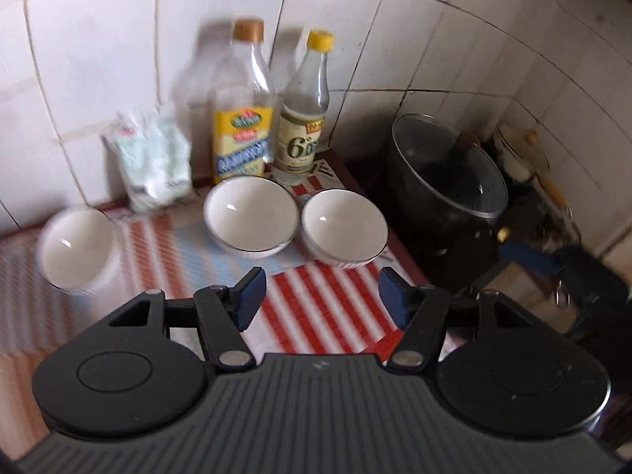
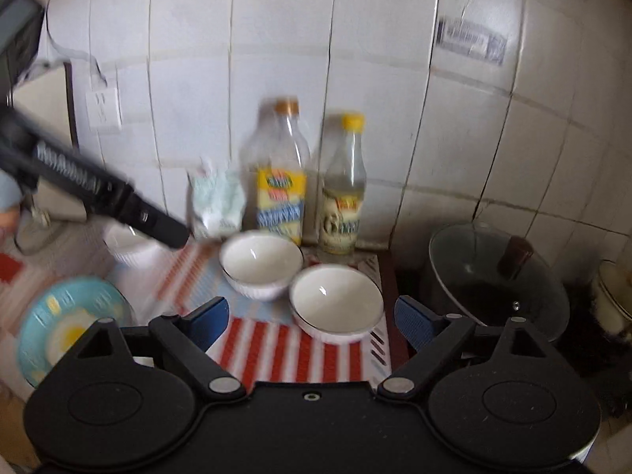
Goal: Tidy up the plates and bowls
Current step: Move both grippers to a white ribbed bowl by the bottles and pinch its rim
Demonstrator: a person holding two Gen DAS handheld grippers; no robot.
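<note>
Both grippers are hovering over a table (image 1: 328, 308) covered in a red-and-white striped mat, nothing held. The left gripper (image 1: 320, 296) is sitting with its jaws apart and empty, the blue pads (image 1: 249, 300) showing over the stripes, short of the bowls. The right gripper (image 2: 312, 324) is standing wider apart, also empty, with the right bowl (image 2: 335, 304) lying between and just beyond its pads (image 2: 414, 326) but untouched. The middle bowl (image 1: 251, 217) and the right bowl are sitting upright side by side, close together near the wall; whether their rims touch, cannot tell. A third bowl (image 1: 77, 249) is sitting well apart to the left, blurred. A light blue plate (image 2: 67, 328) with a yellow pattern is lying at the near left in the right wrist view. Behind the bowls a bottle with a yellow label (image 1: 243, 118), a yellow-capped bottle (image 1: 304, 110) and a white bag (image 1: 152, 162) are standing against the tiled wall. A dark pot (image 1: 446, 173) with a glass lid is sitting off to the right.
</note>
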